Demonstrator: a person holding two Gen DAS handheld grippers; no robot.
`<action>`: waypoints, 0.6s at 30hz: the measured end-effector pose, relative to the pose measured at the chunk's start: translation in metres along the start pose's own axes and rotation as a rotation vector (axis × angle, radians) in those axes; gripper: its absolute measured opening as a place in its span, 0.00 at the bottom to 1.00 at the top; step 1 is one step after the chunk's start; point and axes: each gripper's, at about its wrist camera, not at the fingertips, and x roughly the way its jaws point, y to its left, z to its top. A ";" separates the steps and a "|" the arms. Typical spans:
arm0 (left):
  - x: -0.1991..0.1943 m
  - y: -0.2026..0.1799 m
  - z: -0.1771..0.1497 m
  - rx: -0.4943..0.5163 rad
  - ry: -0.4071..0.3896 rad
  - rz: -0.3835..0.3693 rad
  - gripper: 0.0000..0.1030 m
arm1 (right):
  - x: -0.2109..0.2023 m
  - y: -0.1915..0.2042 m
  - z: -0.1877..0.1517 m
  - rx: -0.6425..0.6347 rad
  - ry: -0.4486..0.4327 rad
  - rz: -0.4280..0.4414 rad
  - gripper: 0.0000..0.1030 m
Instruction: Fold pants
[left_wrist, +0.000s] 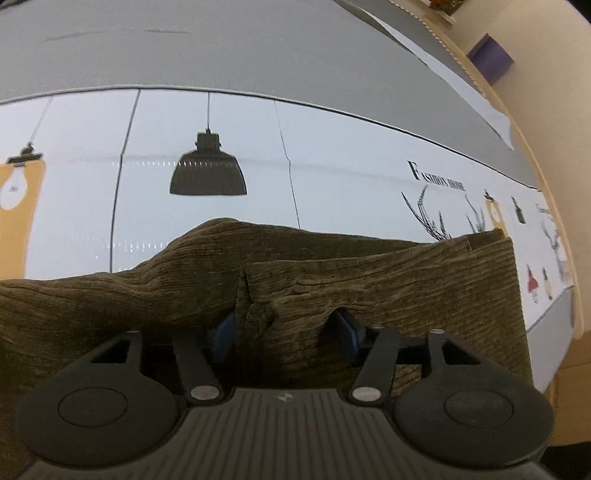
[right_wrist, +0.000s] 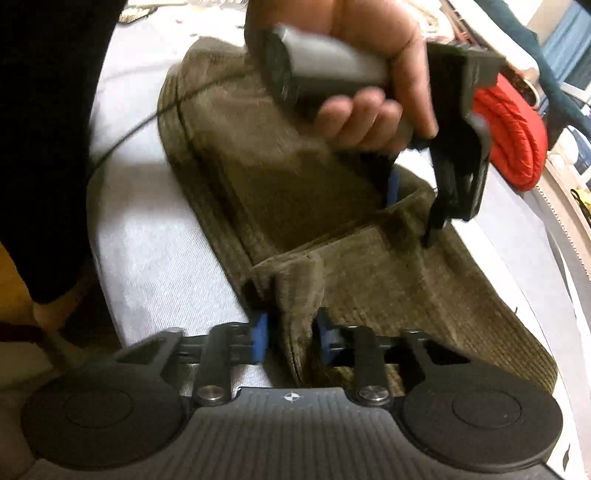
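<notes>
Pinching pants (right_wrist: 295, 206), both grippers' jaws; only right view shows hand (right_wrist: 373, 70).

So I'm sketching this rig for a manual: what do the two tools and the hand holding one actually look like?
Both tools share one design: a black ribbed body, two round black discs, silver pivot bolts, black linkage arms and blue finger pads. The right tool bears a small white crosshair mark; the left tool a fainter one. From the right wrist view, the left tool has a grey handle, gripped by a bare hand.

Pants (left_wrist: 369, 280): olive-brown ribbed corduroy. Tablecloth (left_wrist: 332, 155): pale blue-white with black lamp prints (orange tags too). Gripper pads (right_wrist: 260, 338): blue.
</notes>
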 end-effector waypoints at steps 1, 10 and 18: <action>-0.005 -0.005 0.001 0.032 -0.009 0.006 0.27 | -0.004 -0.004 0.001 0.025 -0.021 -0.007 0.13; -0.049 0.005 0.007 0.036 -0.121 0.089 0.31 | -0.025 -0.006 0.005 0.072 -0.125 -0.071 0.26; -0.090 -0.011 -0.013 0.160 -0.166 0.062 0.37 | -0.049 -0.069 -0.026 0.498 -0.120 -0.189 0.57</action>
